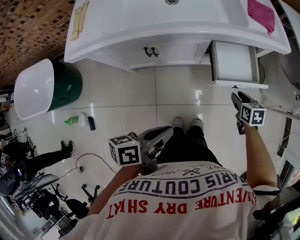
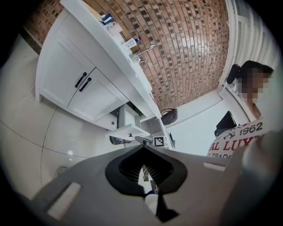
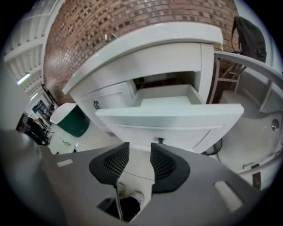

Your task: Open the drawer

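The white vanity's drawer [image 1: 233,61] stands pulled out at the right end of the cabinet, its front panel [image 3: 172,117] facing me with a small dark knob [image 3: 160,141] low on it. My right gripper [image 1: 239,99] hangs just in front of that panel, a little apart from it. Its jaws [image 3: 139,161] are open with nothing between them. My left gripper [image 1: 165,132] is held low near my waist, away from the vanity, its pads [image 2: 144,170] together and empty. The left gripper view shows the same open drawer [image 2: 128,131] from the side.
Two cabinet doors with black handles [image 1: 151,51] sit left of the drawer. A green bin with a white lid [image 1: 47,86] and a green bottle [image 1: 71,120] are on the tiled floor at left. A pink cloth [image 1: 261,14] lies on the countertop. A seated person [image 1: 28,161] is at far left.
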`<state>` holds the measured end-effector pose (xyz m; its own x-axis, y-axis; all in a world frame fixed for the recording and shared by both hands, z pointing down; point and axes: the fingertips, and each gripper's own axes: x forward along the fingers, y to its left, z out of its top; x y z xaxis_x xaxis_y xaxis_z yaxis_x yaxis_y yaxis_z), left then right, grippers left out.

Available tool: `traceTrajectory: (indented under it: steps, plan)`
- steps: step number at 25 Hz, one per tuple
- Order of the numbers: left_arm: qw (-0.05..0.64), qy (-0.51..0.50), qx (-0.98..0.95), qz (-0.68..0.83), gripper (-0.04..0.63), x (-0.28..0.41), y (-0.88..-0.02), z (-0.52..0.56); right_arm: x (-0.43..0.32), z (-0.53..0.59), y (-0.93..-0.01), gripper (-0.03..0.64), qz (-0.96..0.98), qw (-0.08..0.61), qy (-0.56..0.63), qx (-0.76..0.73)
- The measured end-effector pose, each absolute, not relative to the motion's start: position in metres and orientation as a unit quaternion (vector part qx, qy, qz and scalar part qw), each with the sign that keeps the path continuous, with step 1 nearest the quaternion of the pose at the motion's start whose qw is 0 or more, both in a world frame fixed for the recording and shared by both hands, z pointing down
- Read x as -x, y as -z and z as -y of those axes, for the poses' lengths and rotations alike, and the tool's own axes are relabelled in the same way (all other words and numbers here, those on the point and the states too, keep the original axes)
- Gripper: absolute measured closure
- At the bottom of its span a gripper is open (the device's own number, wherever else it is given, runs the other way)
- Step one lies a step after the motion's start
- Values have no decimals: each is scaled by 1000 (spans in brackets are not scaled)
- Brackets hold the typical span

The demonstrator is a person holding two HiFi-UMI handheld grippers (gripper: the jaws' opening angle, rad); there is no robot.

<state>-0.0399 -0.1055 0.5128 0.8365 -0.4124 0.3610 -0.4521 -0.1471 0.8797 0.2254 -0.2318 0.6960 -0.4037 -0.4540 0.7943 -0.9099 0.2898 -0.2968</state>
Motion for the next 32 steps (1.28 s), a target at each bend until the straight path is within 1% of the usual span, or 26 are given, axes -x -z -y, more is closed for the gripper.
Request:
traceTrajectory:
  steps: [3, 4, 6, 8, 10, 11, 12, 14, 16, 21, 27, 32]
  plan:
    - [575, -15, -767, 286, 611, 37, -503, 118, -185, 217, -632, 476, 791, 247, -384, -408]
    - [572, -9, -769, 285, 611, 35, -498, 122, -169, 211, -607, 496, 804, 223, -395, -384]
    - [566, 2, -776, 279, 611, 29, -485, 129, -138, 198, -557, 499, 825, 171, -424, -331]
    - [557, 10, -786, 268, 611, 20, -471, 133, -110, 187, -509, 520, 841, 119, -444, -284]
    - [552, 13, -795, 252, 611, 9, -460, 133, -86, 174, -470, 574, 854, 67, -454, -245]
    - [552, 14, -798, 242, 611, 3, -456, 131, -76, 165, -455, 579, 859, 44, -458, -225]
    - [551, 14, -802, 232, 611, -4, -451, 128, -66, 156, -443, 605, 862, 24, -463, -205]
    - [544, 11, -811, 214, 611, -15, -442, 121, -52, 139, -428, 611, 863, -5, -476, -169]
    - [535, 6, -819, 205, 611, -23, -432, 117, -48, 128, -420, 611, 860, -13, -486, -155]
    - [520, 6, -826, 219, 611, -29, -414, 111, -50, 117, -416, 611, 856, 5, -502, -123]
    - [520, 7, -822, 233, 611, -28, -411, 90, -41, 96, -413, 611, 849, -2, -521, -85]
    - [507, -7, -835, 211, 611, -24, -410, 58, -23, 48, -409, 611, 844, -21, -531, -72]
